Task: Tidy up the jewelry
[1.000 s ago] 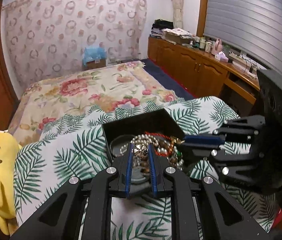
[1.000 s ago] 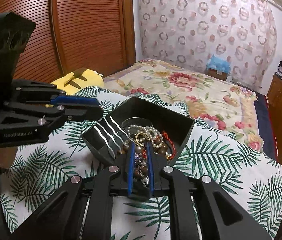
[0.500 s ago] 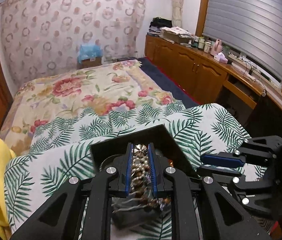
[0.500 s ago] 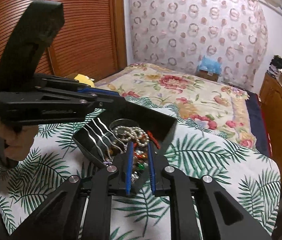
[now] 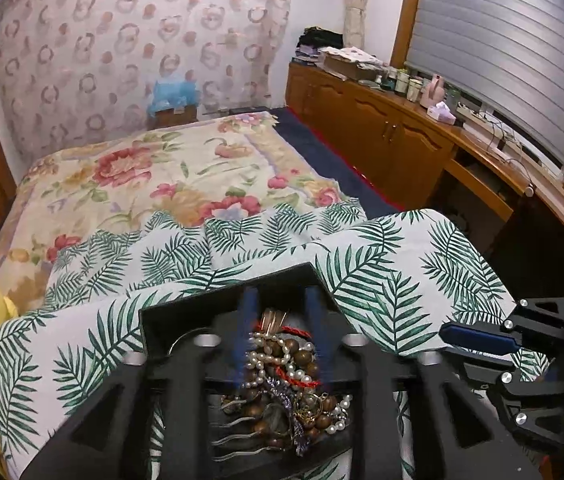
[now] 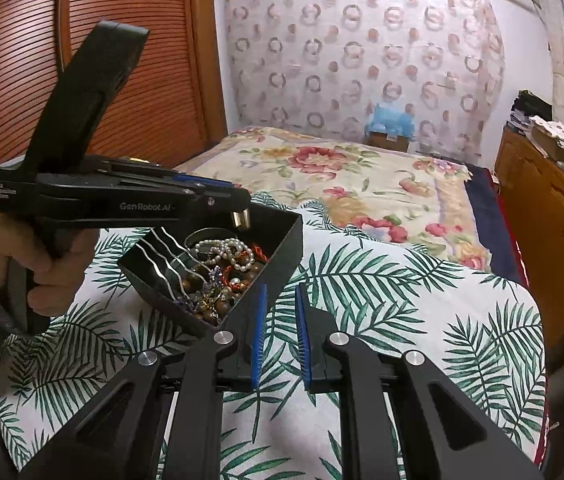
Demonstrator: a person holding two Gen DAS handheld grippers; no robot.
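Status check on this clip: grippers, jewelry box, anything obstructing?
Left gripper over the black jewelry box, jaws parted, holding nothing visible. Right gripper open beside the box, empty. Tangled beads and pearls inside. Nothing obstructing.

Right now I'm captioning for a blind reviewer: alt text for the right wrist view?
The left gripper hangs above a black box of tangled jewelry on a palm-leaf cloth. The right gripper is open and empty beside the box.

Each gripper (image 6: pixel 280 336) is matte black with blue finger pads (image 6: pixel 259 336) and silver round screws. The left gripper (image 6: pixel 242 216) carries white "GenRobot.AI" lettering; the bare-skinned hand (image 6: pixel 38 256) has a grey sleeve.
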